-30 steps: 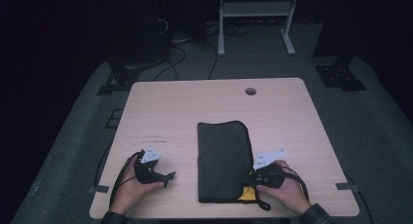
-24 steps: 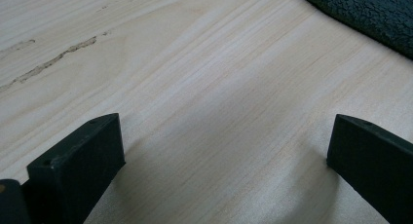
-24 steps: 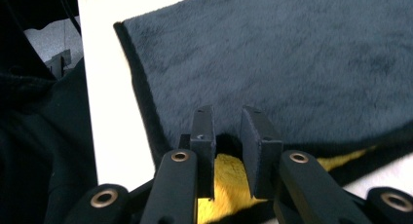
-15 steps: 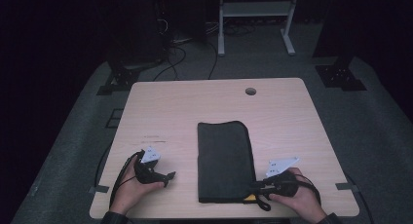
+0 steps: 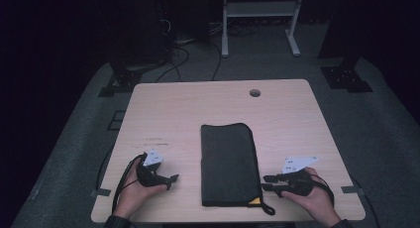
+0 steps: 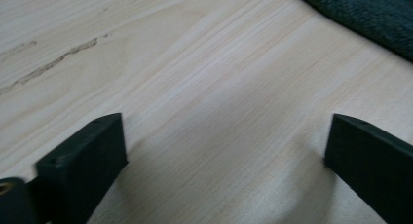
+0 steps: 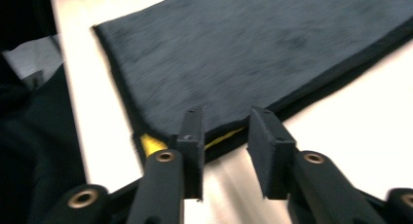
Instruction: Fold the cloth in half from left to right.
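The dark grey folded fabric cloth [image 5: 229, 163] lies flat in the middle of the near half of the pale wooden tabletop [image 5: 198, 109], its long side running away from the person, with a small yellow tag [image 5: 254, 201] and a black loop at its near right corner. A second ago the right gripper [image 5: 268, 183] sat against that corner, over the yellow tag; it has since drawn off to the right and now rests on bare wood just beside the cloth's right edge. Its fingers [image 7: 191, 136] have just been opening and stand a narrow gap apart with nothing between them; in the right gripper view the cloth's hem and the yellow tag [image 7: 152, 145] lie just beyond the tips, apart from them. That reads as a release: the corner has been let go and the cloth lies as folded. The left gripper [image 5: 171, 178] has kept its place near the cloth's left side, and in the left gripper view its fingers [image 6: 83, 158] stand wide over bare tabletop, holding nothing, with the cloth [image 6: 370, 14] off to one side. With both grippers free, this fold looks finished; any further fold would need a fresh grip.
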`<action>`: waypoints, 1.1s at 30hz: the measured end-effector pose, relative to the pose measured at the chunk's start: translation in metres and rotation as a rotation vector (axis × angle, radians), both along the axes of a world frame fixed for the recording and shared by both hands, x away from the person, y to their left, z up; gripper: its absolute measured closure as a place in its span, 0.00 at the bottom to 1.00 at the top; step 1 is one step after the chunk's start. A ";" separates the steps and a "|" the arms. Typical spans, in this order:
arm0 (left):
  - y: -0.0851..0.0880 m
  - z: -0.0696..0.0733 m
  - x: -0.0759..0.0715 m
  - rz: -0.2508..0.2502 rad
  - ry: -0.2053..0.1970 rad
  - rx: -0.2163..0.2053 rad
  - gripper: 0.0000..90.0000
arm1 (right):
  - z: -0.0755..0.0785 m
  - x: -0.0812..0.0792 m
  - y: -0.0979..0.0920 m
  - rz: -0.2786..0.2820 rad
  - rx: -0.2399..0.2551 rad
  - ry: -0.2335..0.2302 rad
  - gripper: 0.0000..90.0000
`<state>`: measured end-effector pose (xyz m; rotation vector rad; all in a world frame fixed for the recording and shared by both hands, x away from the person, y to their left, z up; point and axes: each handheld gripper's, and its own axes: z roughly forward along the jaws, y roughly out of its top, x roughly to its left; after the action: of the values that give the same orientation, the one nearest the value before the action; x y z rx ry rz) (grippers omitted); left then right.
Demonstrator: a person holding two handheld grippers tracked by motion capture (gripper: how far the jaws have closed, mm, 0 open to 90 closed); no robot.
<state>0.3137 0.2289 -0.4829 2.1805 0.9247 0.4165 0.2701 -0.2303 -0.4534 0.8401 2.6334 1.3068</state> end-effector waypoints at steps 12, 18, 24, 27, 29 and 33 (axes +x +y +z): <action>-0.005 0.010 0.008 -0.028 -0.004 -0.070 0.32 | 0.007 0.027 0.003 -0.055 0.025 -0.051 0.68; -0.015 0.020 0.022 -0.028 -0.020 -0.108 0.38 | 0.010 0.046 0.006 -0.087 0.039 -0.075 0.64; -0.025 0.033 0.039 -0.032 -0.045 -0.120 0.44 | 0.014 0.066 0.009 -0.107 0.051 -0.080 0.65; -0.029 0.037 0.049 -0.029 -0.048 -0.126 0.46 | 0.015 0.077 0.013 -0.115 0.047 -0.081 0.65; -0.033 0.039 0.057 -0.032 -0.051 -0.127 0.47 | 0.014 0.083 0.014 -0.120 0.053 -0.087 0.66; -0.042 0.040 0.069 -0.037 -0.052 -0.124 0.48 | 0.011 0.096 0.021 -0.132 0.037 -0.088 0.66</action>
<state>0.3830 0.1873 -0.4426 2.0614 0.8578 0.3856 0.3661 -0.2097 -0.4423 0.9217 2.4496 1.3307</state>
